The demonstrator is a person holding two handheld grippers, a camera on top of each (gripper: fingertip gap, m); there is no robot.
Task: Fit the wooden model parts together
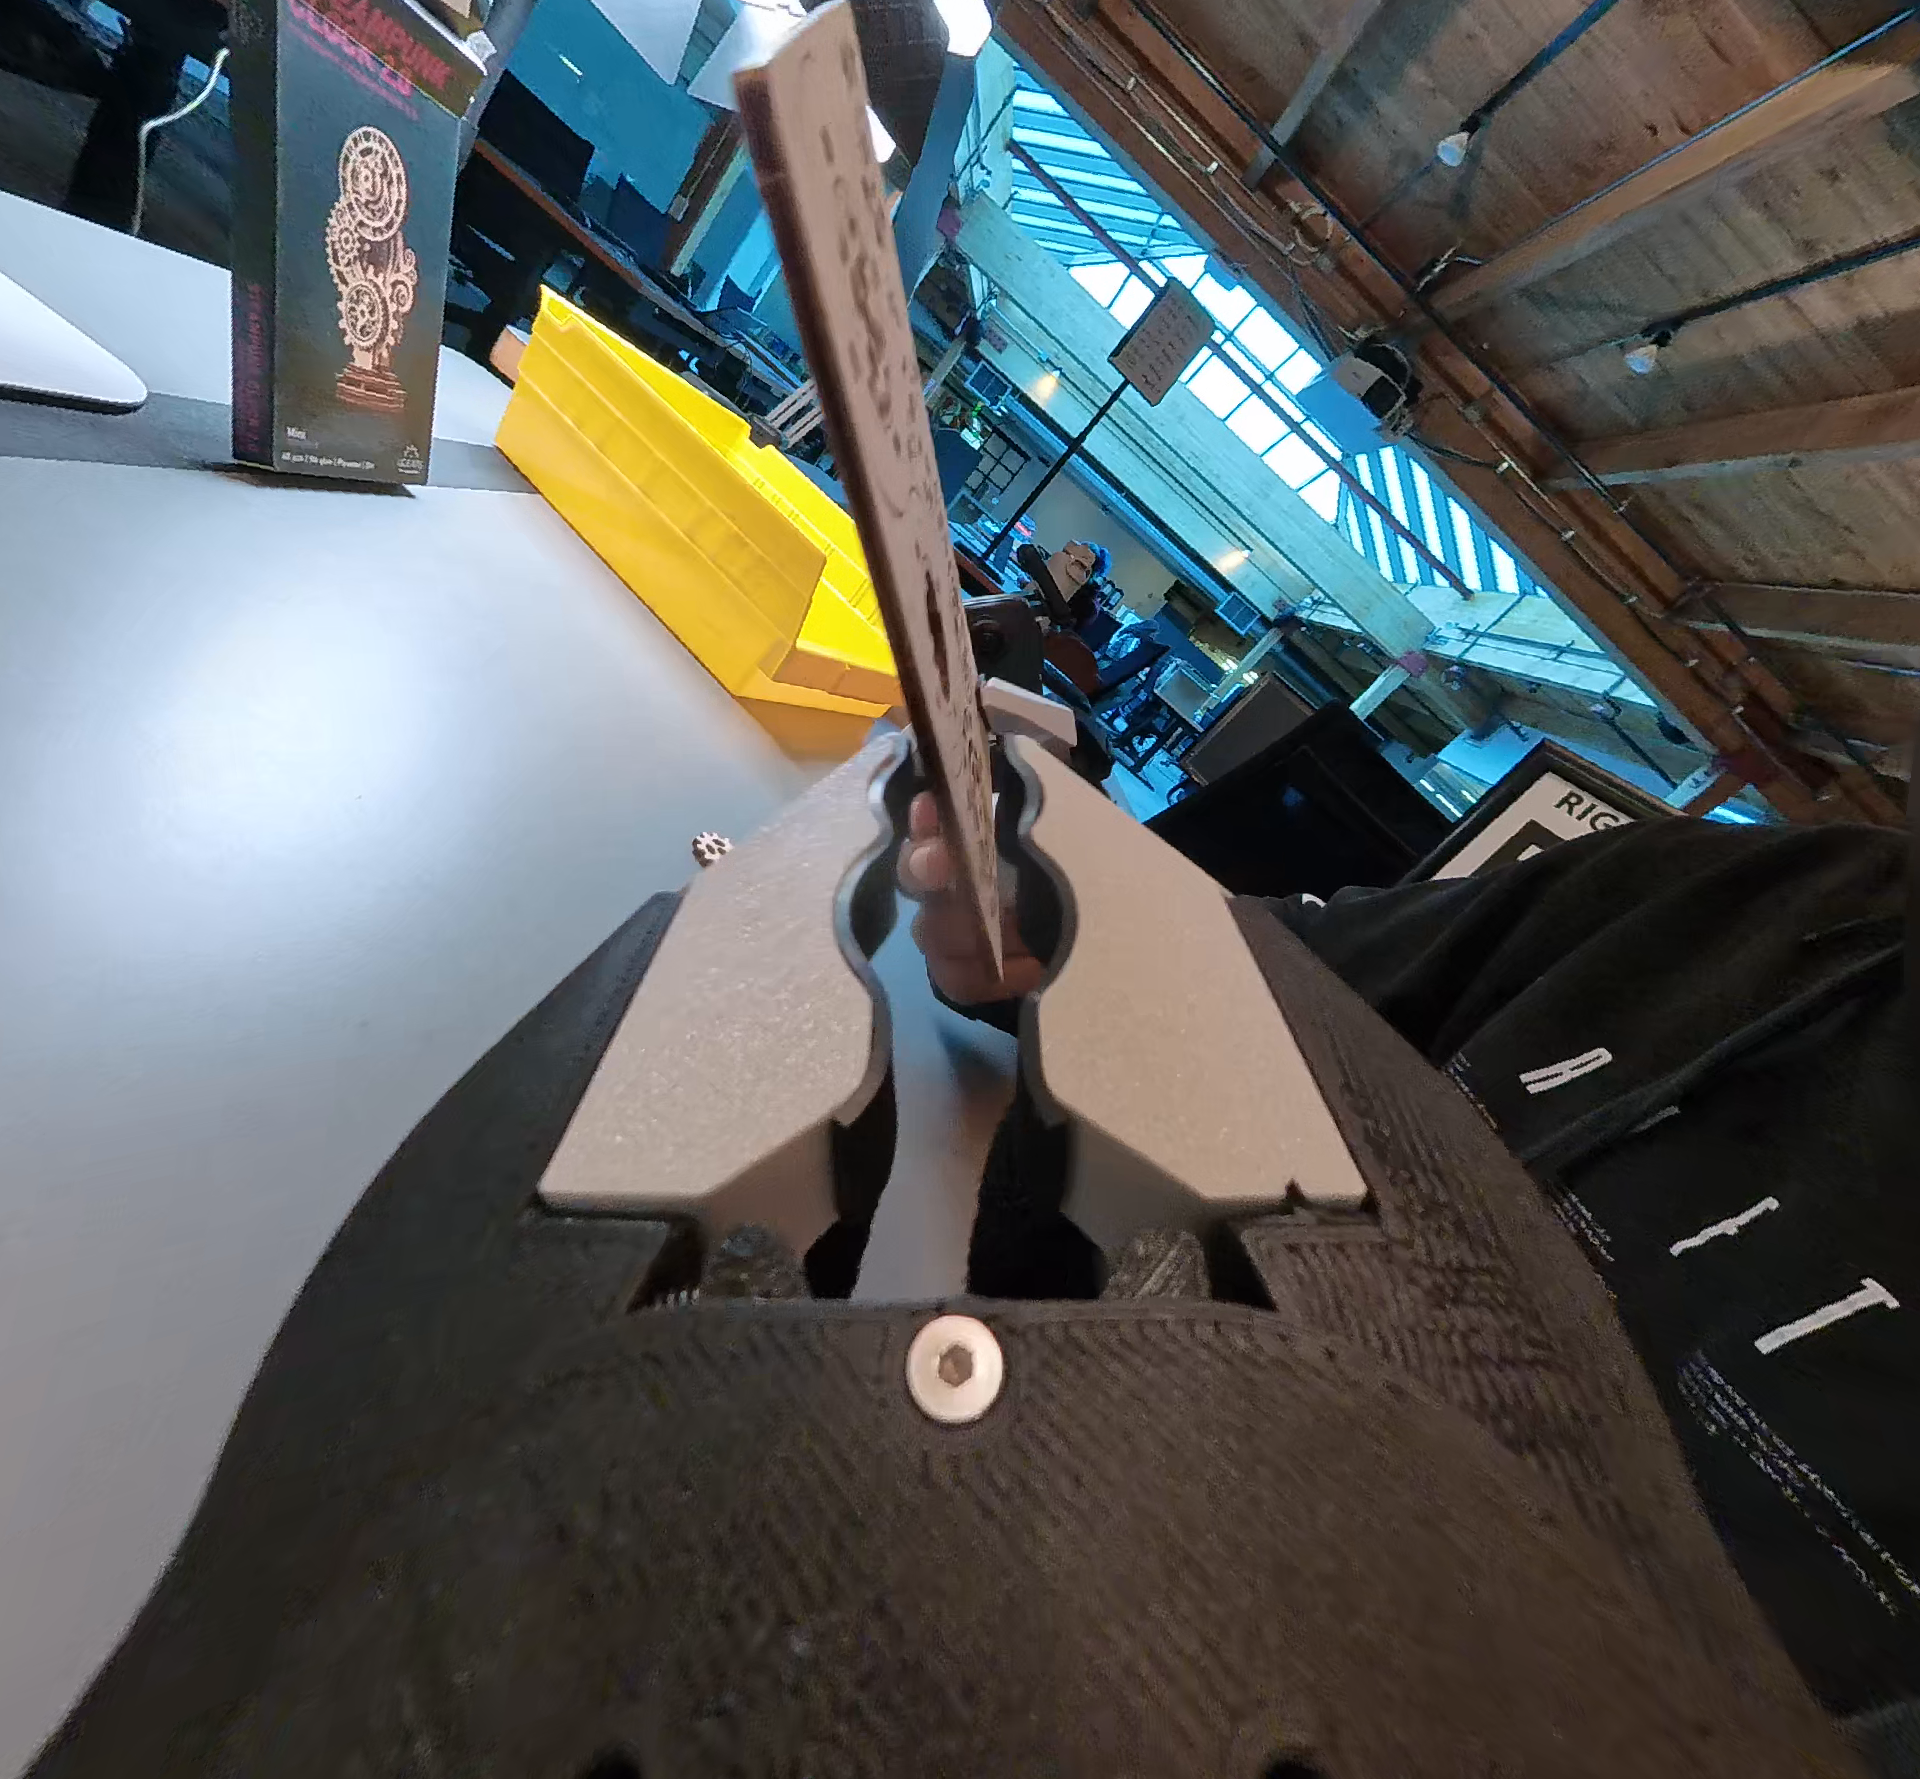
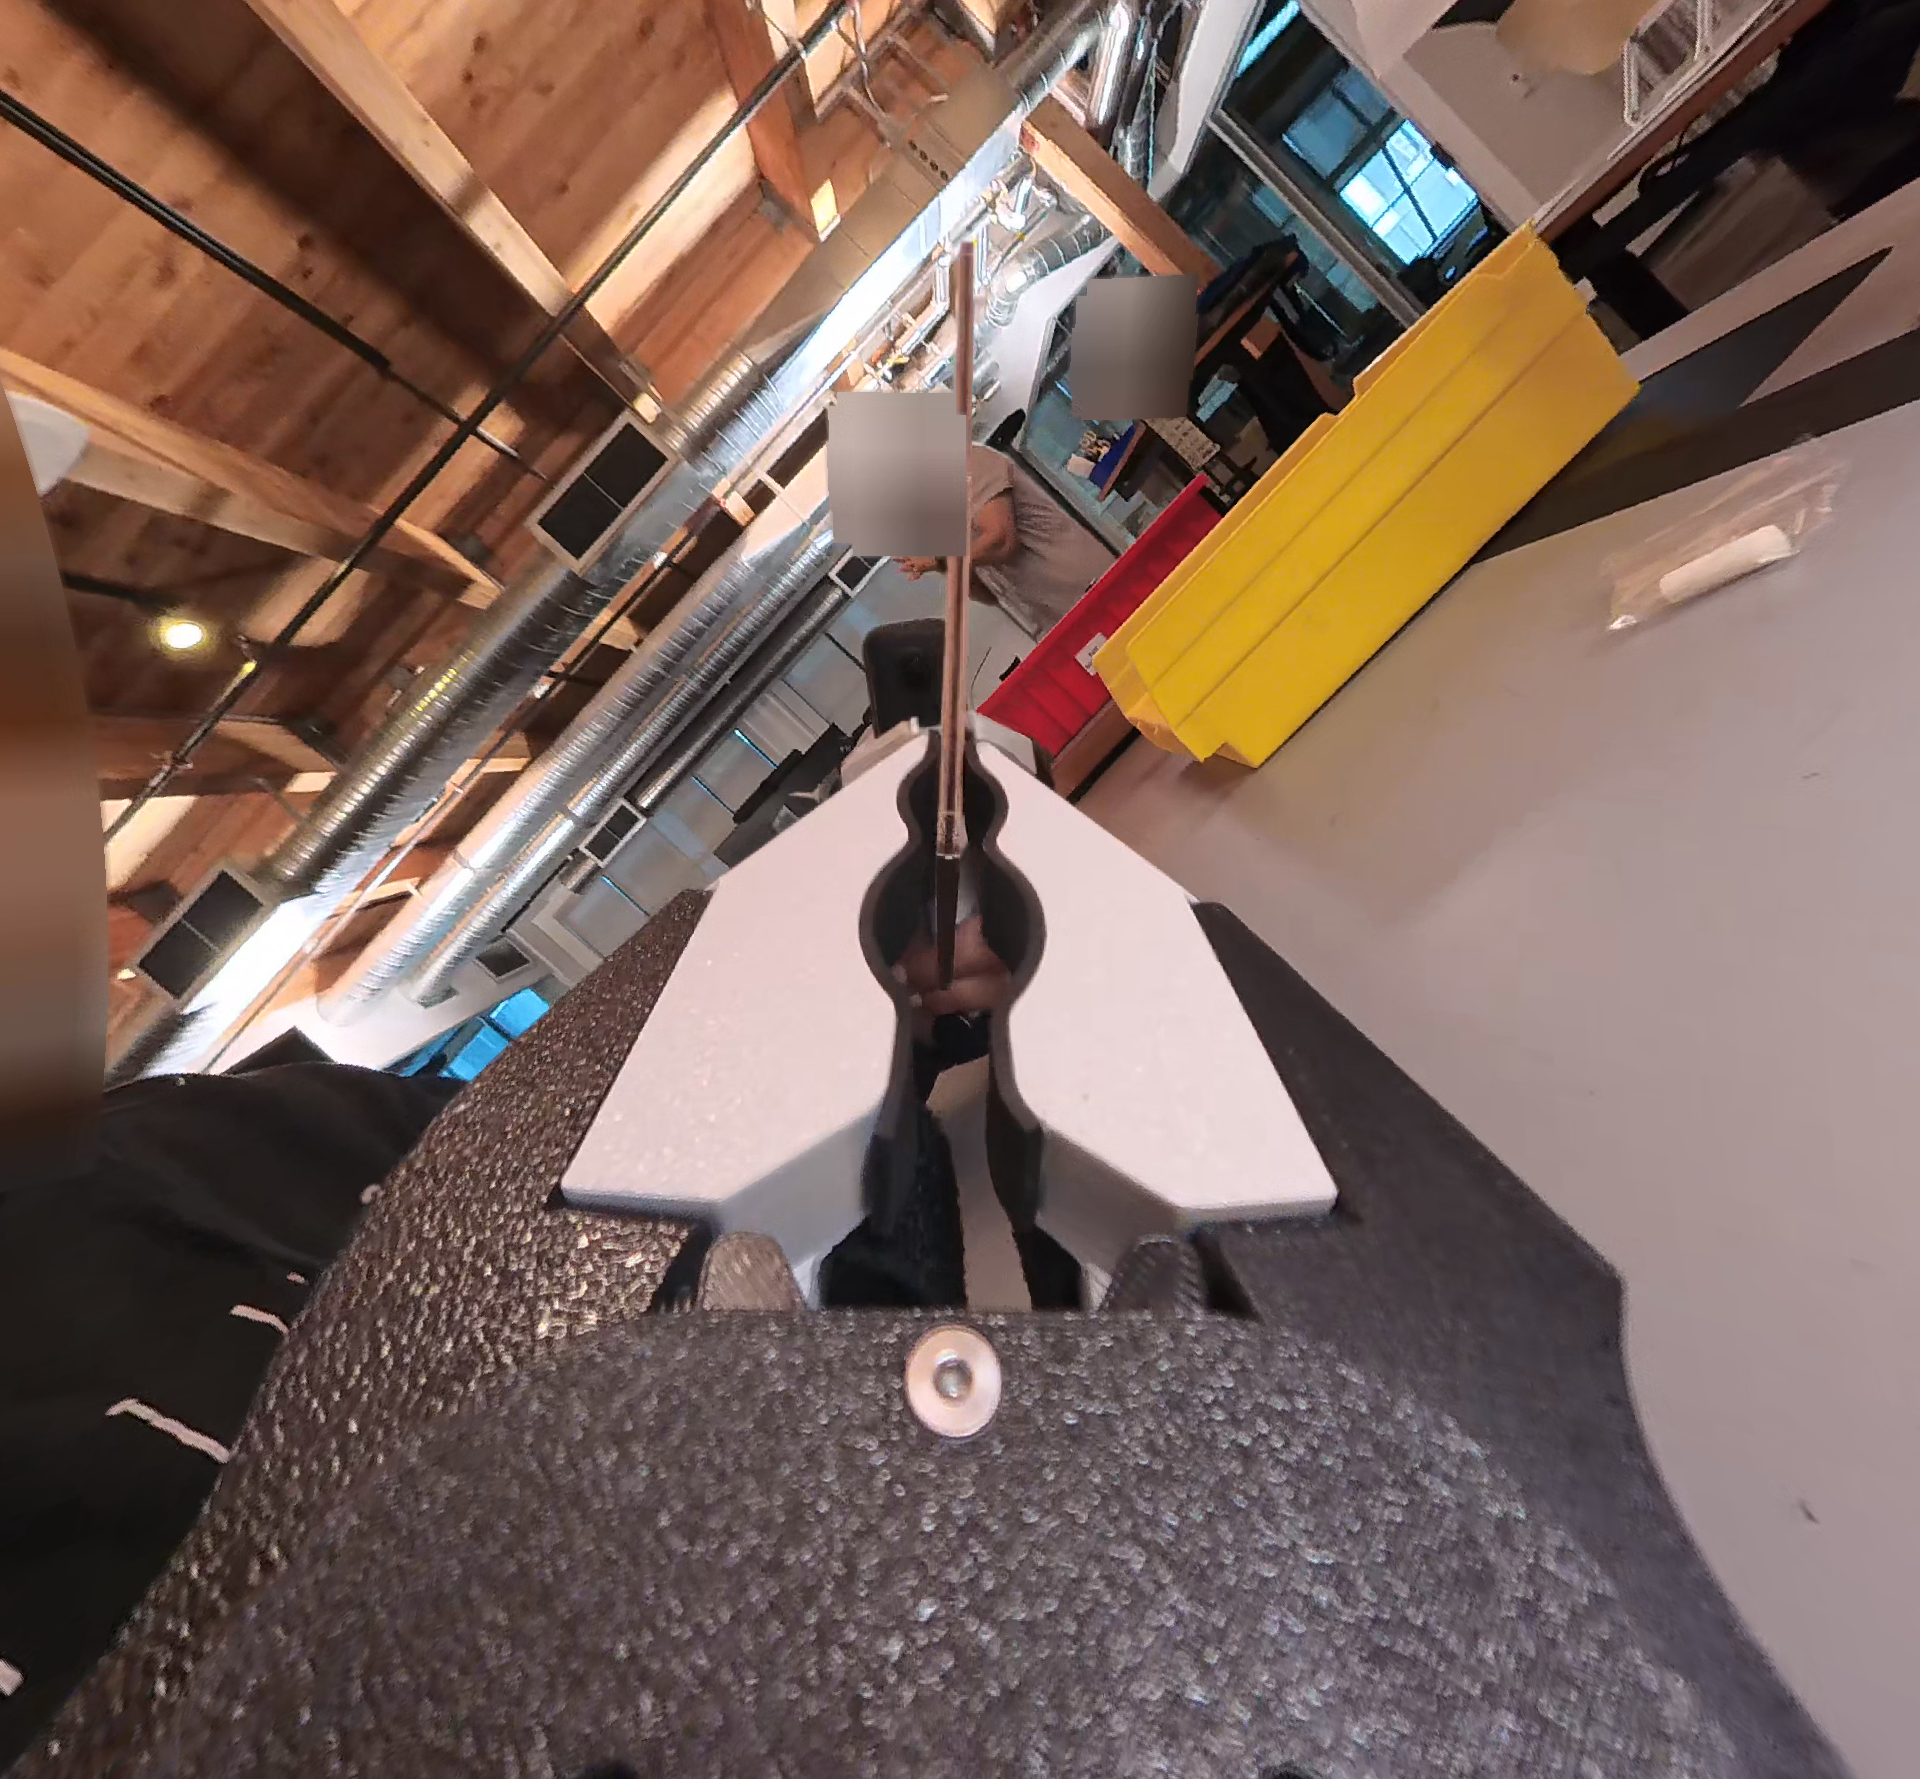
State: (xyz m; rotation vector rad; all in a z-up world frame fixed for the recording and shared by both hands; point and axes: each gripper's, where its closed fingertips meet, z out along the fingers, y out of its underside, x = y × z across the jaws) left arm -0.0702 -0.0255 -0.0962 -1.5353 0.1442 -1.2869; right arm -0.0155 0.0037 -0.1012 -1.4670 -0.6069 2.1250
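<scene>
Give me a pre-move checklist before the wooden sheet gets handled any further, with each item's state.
1. Left gripper shut on the wooden sheet: ok, the sheet sits between its fingertips.
2. Right gripper shut on the wooden sheet: ok, seen edge-on between its tips.
3. Both hold the same sheet: cannot tell, though another gripper's tip shows just behind the sheet in the left wrist view.
4. Sheet clear of the table: ok, it stands up in the air.
5. Small wooden gear loose on the table: ok, lying untouched beside the left gripper.
6. Yellow bin out of the way: ok.
</scene>
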